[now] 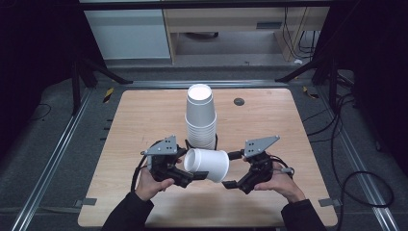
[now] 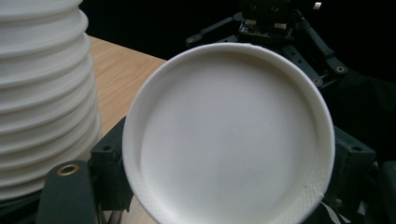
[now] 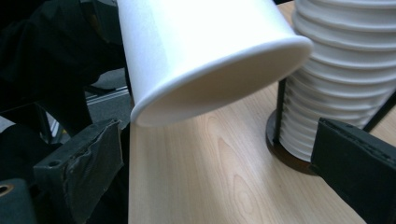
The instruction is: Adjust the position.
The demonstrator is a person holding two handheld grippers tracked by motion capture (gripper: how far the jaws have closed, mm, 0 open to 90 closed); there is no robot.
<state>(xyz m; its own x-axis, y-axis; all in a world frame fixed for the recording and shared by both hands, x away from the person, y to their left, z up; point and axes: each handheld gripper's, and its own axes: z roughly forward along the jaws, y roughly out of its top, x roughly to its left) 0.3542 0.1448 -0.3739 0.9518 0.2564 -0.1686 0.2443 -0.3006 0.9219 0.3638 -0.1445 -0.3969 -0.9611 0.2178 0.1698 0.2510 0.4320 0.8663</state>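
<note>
Left gripper (image 1: 185, 166) jaws clamp base of white paper cup (image 1: 208, 165), held sideways, mouth toward right gripper (image 1: 235, 169), jaws wide, ready for handover; inverted white cup stack (image 1: 200, 118) behind on wooden worktop (image 1: 144, 120).

So we've got three cameras here. The high one sits above our side of the counter (image 1: 144, 125), looking forward and down, far enough back to take in the whole top plus the floor and furniture beyond it. The other two ride on the tools and are really close in. The left tool view looks straight at the bottom of the white cup (image 2: 229, 135), with the cup stack (image 2: 44, 93) at its left edge and the right tool (image 2: 275, 21) behind. The right tool view looks low across the counter, the cup's open mouth overhead, the stack at its right. All three share cup and stack.
</note>
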